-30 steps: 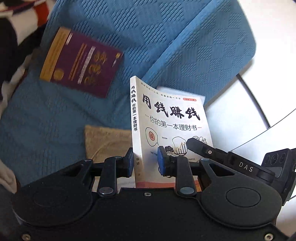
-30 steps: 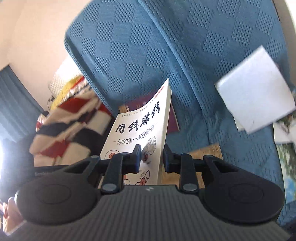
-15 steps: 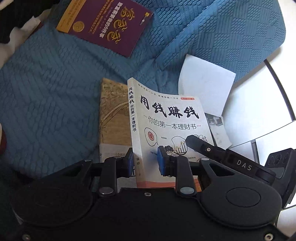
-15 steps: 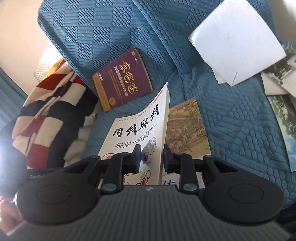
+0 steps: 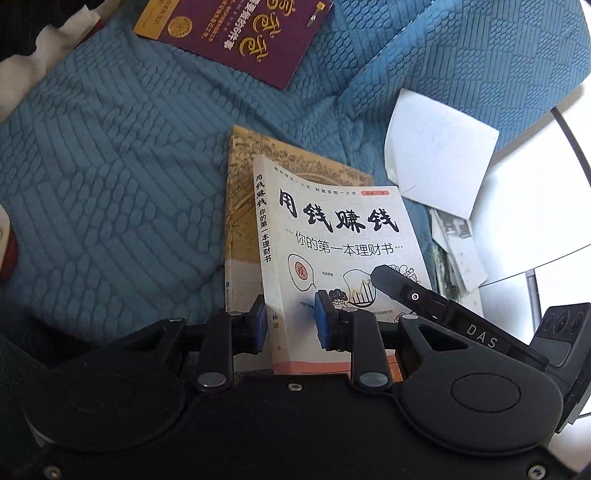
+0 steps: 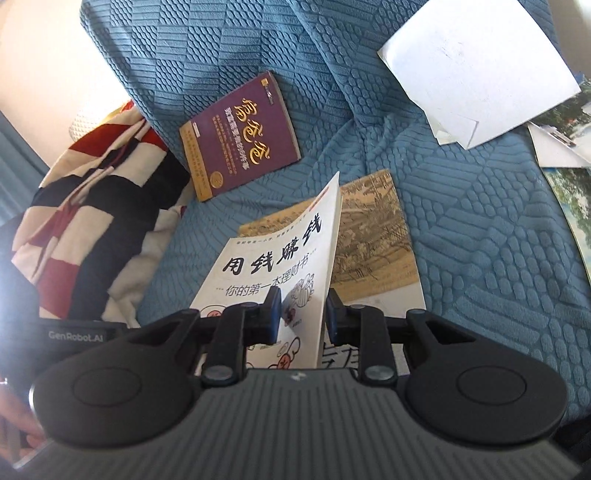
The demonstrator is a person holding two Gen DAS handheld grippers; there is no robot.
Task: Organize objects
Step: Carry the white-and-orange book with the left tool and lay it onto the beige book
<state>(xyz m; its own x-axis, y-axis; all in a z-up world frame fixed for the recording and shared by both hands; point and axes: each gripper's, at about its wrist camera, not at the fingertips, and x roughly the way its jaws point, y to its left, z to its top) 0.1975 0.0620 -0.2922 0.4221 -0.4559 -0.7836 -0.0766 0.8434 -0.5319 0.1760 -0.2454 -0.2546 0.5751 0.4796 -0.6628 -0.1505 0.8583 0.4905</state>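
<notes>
Left wrist view: the left claw (image 5: 290, 323) is closed on the lower spine edge of a white book (image 5: 332, 251), one blue pad on the back cover, the other on the front cover. The right claw (image 5: 413, 295) reaches in from the right and lies across the same cover just beyond the left claw's right pad. Directly beyond and beneath the white book lies a tan book (image 5: 240, 206), flat on a blue sofa cover (image 5: 110, 184); whether the two books touch cannot be told. Far ahead and to the left of the claw lies a purple book (image 5: 236, 33); ahead and to the right lies a white sheet of paper (image 5: 436, 151), with photo prints (image 5: 458, 254) nearer on the right. Right wrist view: the right claw (image 6: 301, 312) is closed on the open edge of the white book (image 6: 273, 262), whose cover faces left and tilts upward. The tan book (image 6: 373, 236) lies just right of the claw, the purple book (image 6: 240, 136) ahead and left, a striped blanket (image 6: 92, 206) at far left, the white sheet of paper (image 6: 476, 70) ahead and right, and photo prints (image 6: 569, 177) at far right.
</notes>
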